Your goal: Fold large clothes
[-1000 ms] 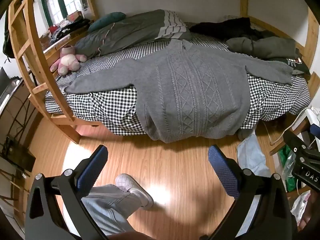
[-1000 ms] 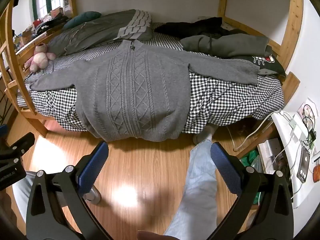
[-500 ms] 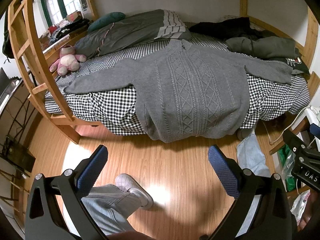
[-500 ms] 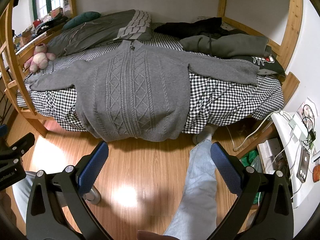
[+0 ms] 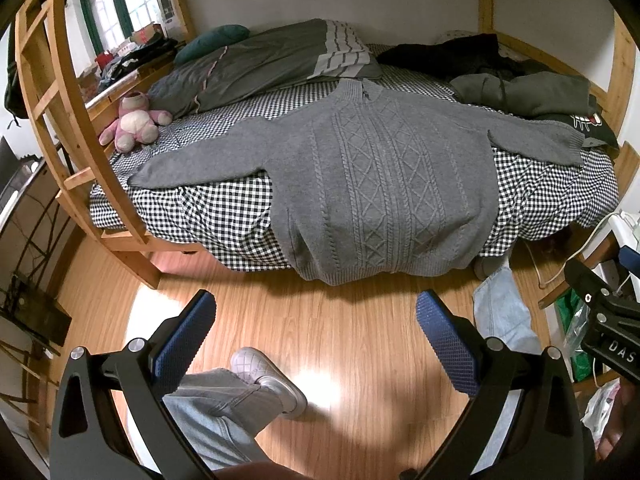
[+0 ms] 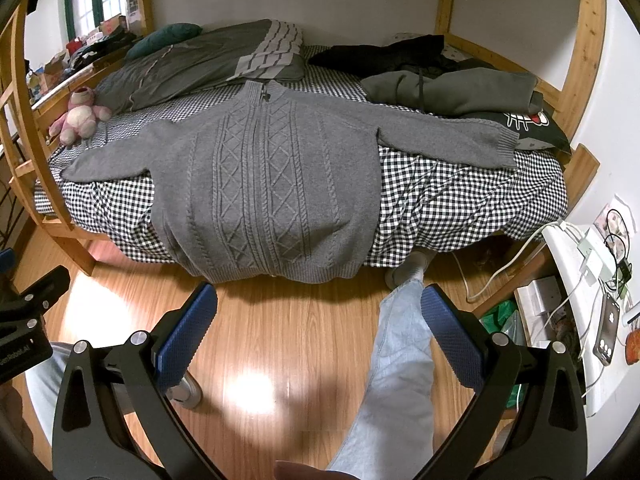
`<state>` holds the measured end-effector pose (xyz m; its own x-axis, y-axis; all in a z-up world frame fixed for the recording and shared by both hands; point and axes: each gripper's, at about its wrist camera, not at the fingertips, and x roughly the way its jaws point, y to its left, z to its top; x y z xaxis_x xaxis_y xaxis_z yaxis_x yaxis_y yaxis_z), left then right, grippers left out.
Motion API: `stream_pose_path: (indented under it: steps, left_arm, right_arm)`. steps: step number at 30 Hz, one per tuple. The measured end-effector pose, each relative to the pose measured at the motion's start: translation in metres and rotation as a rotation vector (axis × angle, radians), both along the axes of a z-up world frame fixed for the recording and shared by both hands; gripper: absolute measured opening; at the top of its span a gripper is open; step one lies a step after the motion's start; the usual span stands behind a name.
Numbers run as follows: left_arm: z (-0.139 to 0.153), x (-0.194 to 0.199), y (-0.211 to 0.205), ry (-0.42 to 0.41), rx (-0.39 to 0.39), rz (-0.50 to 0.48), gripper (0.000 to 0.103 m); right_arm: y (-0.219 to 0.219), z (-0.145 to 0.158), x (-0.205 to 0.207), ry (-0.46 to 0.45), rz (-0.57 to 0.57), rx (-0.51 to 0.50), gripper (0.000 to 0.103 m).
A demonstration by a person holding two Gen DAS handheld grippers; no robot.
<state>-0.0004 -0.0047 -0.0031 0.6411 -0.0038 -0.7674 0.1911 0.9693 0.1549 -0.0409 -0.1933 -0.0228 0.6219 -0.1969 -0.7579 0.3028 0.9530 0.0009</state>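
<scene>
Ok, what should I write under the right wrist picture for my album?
Open right tool hovers above the wood floor, facing a gray cable-knit sweater spread flat on the checkered bed.

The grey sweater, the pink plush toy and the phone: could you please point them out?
grey sweater [image 5: 384, 184]: left wrist view, cable-knit front.
pink plush toy [image 6: 80, 118]: right wrist view, body.
phone [image 6: 606, 334]: right wrist view, back.

Grey cable-knit sweater [image 5: 384, 184] lies flat, face up, across the checked bed [image 5: 224, 216]; sleeves spread wide; hem drapes over the edge.
</scene>
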Motion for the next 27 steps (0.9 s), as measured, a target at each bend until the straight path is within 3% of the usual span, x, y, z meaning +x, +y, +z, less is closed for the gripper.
stream_pose_path:
  steps: [27]
  left_arm:
    - [-0.0011,-0.0013,0.0033,0.01,-0.001,-0.009,0.099]
  right_arm:
    - [0.0018,0.0009,0.0014,-0.002,0.008,-0.002,0.101]
